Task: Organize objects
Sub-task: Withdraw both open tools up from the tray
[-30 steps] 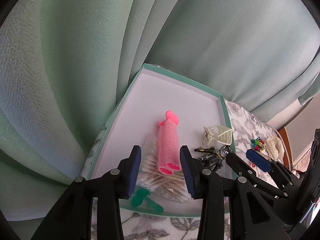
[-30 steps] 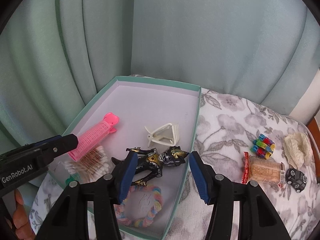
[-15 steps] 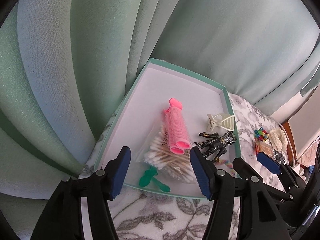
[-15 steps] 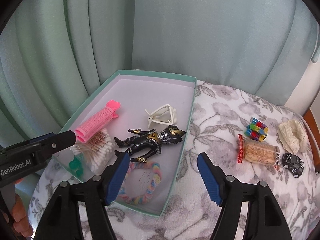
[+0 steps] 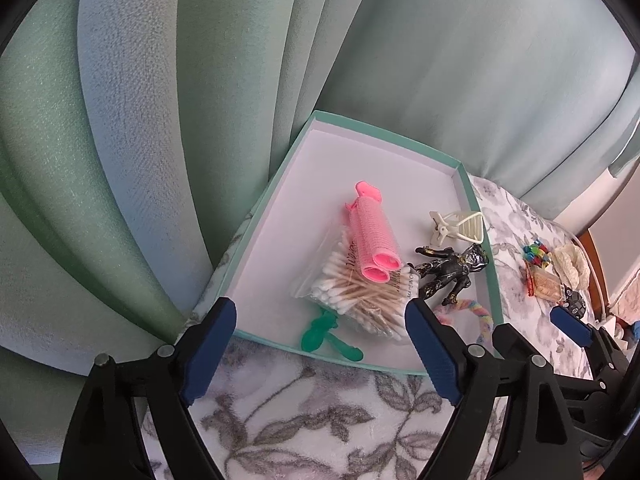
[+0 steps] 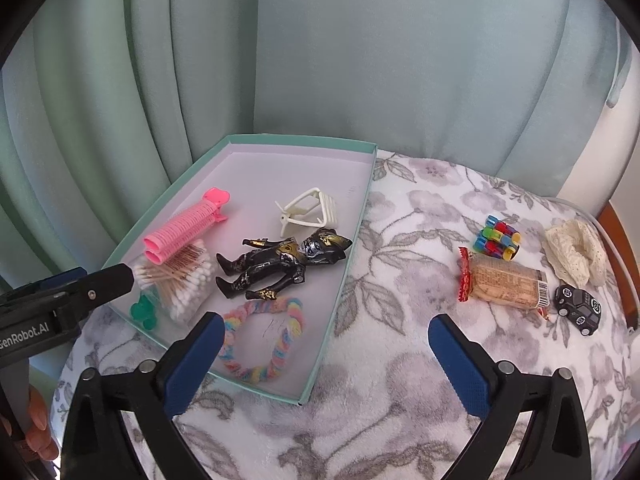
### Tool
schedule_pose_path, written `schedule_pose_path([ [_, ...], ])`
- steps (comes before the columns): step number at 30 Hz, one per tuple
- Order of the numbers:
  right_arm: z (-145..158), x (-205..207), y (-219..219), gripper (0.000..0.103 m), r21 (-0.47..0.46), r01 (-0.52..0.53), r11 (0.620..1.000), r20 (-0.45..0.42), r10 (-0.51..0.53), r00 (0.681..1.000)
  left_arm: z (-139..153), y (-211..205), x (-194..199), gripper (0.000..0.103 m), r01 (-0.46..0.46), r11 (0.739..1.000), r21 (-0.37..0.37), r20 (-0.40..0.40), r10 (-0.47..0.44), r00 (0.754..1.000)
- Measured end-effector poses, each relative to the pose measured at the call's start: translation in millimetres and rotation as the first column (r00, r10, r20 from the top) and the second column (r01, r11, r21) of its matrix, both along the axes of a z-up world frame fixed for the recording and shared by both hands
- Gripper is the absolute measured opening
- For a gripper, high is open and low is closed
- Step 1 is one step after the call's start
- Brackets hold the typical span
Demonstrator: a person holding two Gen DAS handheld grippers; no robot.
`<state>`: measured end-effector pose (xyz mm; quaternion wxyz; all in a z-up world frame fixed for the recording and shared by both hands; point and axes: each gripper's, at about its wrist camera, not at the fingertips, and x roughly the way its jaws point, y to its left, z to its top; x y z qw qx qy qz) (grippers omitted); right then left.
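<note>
Already the shallow teal cardboard box lid (image 6: 362, 196) holds the pink hair roller (image 6: 182, 228), bag of cotton swabs (image 6: 184, 280), black toy figure (image 6: 280, 270) and pastel braided ring (image 6: 260, 338), likely sorted there. Right of the lid on the floral blanket (image 6: 400, 380) wait the wrapped snack (image 6: 504, 286) and black toy car (image 6: 580, 308). Left gripper (image 5: 320, 354) and right gripper (image 6: 324, 360) hover spread and empty, seemingly ready for those.

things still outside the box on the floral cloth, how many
4, all right of the box: the colourful block toy farthest back, the snack packet in front of it, the cream lace scrunchie far right, the black toy car nearest. More may lie out of view.
</note>
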<state>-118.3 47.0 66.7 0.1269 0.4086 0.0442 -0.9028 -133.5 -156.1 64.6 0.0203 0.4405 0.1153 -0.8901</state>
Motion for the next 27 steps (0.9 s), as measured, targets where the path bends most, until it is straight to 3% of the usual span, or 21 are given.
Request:
schedule_pose_path([
  [17,7,14,9,0.103,-0.019,-0.024,1.000,-0.074,0.023,0.997,-2,7,7,0.093,-0.002,1.000,-0.023,-0.006,0.002,1.000],
  [27,9,14,46,0.103,-0.078,0.049,0.996,-0.061,-0.054,0.997,4,31,6,0.093,0.038,0.998,-0.048,-0.008,-0.039,0.999],
])
